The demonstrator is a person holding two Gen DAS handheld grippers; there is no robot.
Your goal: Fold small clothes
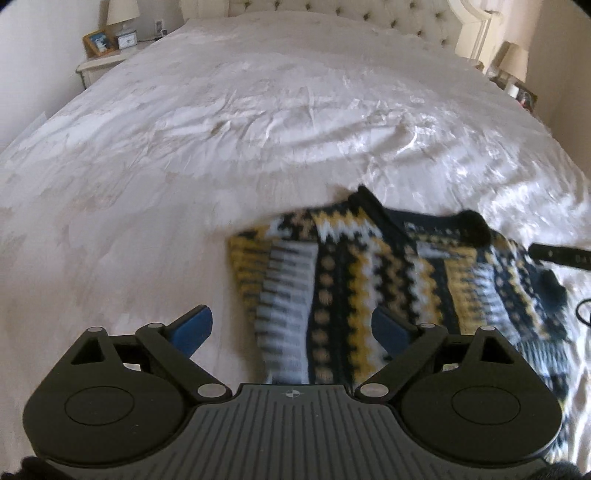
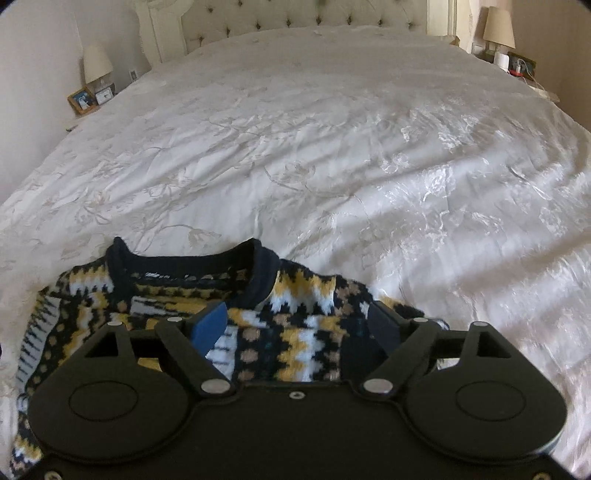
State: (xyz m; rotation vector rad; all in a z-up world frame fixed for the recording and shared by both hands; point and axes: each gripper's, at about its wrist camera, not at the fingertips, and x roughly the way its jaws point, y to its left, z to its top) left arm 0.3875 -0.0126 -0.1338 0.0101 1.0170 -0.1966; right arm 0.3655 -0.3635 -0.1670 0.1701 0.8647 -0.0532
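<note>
My left gripper (image 1: 291,330) stands wide, blue pads (image 1: 194,328) well apart, nothing pinched between them. The knitted sweater (image 1: 354,288) lies flat on the white bedspread (image 1: 258,129), ahead of my left fingers and off to their right; its near edge runs under the right-hand finger while the left-hand finger hangs over bare cover. Seen from here the pattern bands, navy, yellow, white and tan, run away from my fingertips, and the dark ribbed collar (image 1: 369,201) sits at the far end, so the garment's long axis points roughly from me toward the tufted headboard (image 1: 369,11), neck end away. The picture is blurred over the knit, so finer folds I cannot make out. A slim black bar (image 1: 557,254) reaches in at the right edge above the sweater; I cannot tell what it belongs to. My right gripper (image 2: 297,323) is also spread wide, pads clear of the wool, holding nothing. It hangs directly over the sweater's chest, both fingers over knit, with the neck opening (image 2: 192,273) just beyond the fingertips and slightly left of them. The sweater spreads further to the left of these fingers than to the right. A bedside lamp (image 2: 96,62) stands far off, beyond the left finger.
</note>
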